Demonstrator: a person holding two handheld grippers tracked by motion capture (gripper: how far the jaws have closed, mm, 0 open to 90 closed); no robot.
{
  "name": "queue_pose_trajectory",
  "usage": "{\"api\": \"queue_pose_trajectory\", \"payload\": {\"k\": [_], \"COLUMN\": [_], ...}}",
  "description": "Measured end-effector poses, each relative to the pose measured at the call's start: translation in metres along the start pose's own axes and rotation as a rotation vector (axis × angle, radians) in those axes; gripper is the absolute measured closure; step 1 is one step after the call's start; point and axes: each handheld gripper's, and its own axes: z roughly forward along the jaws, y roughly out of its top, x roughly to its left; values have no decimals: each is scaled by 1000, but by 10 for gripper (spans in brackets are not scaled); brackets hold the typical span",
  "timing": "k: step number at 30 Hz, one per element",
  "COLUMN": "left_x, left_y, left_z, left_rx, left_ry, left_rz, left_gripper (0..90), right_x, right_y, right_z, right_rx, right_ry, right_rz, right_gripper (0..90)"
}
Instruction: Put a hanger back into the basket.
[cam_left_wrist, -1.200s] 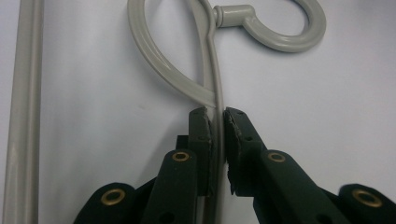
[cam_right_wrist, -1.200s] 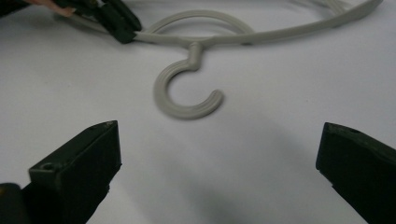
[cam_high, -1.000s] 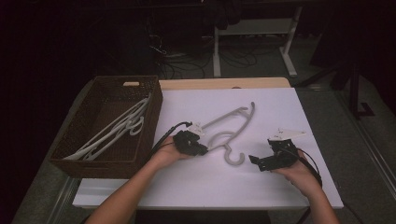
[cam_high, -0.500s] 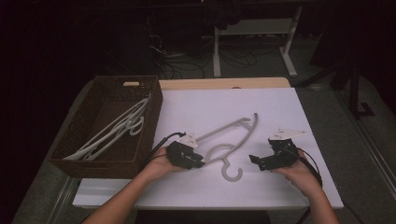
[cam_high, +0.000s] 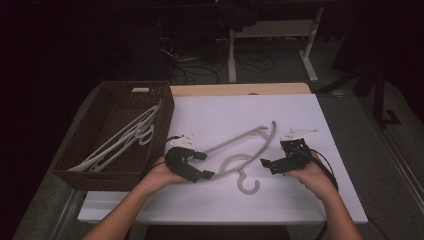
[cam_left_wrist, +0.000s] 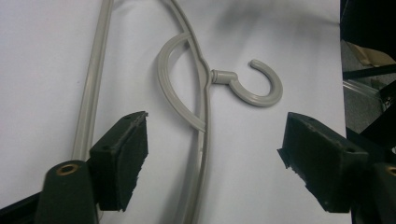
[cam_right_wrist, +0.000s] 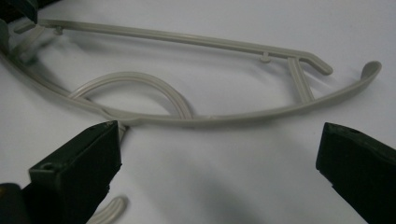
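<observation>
Hanger (cam_high: 240, 150) flat on table (cam_high: 220, 115); left gripper (cam_high: 200, 165) jaws just opened, straddling it, right gripper (cam_high: 267, 164) wide, empty; regrip risks sliding hanger.

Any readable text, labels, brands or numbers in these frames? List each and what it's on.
None readable.
Grey hanger: plain ribbed plastic in both gripper views, no moulded lettering visible.
Basket: a pale patch on the far wall, no print that can be made out.
Left gripper and right gripper: small white parts on top, too small to tell if they carry print.
</observation>
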Motion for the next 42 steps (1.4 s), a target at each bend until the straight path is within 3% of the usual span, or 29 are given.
{"api": "queue_pose_trajectory", "payload": {"k": [8,12,24,33,37,42], "left_x": [-5,-6,-9,-11,-11,-11], "left_y": [0,0,0,1,1,1], "left_z": [-1,2,5,6,5,4], "left_rx": [-5,-4,0,0,2,-3], "left_ry": [10,12,5,7,5,9], "left_rz": [6,6,26,30,29,28], "left_gripper": [153,143,143,143,143,143], "right_x": [-8,-13,-30,-46,-51,-56], "right_y": [21,33,73,88,90,87], "right_z": [11,16,39,66,75,86], "right_rx": [22,31,71,125,145,177], "right_ry": [6,4,-8,-22,-49,-69], "right_rz": [21,21,26,35,41,42], "right_gripper": [0,56,400,725,857,889]}}
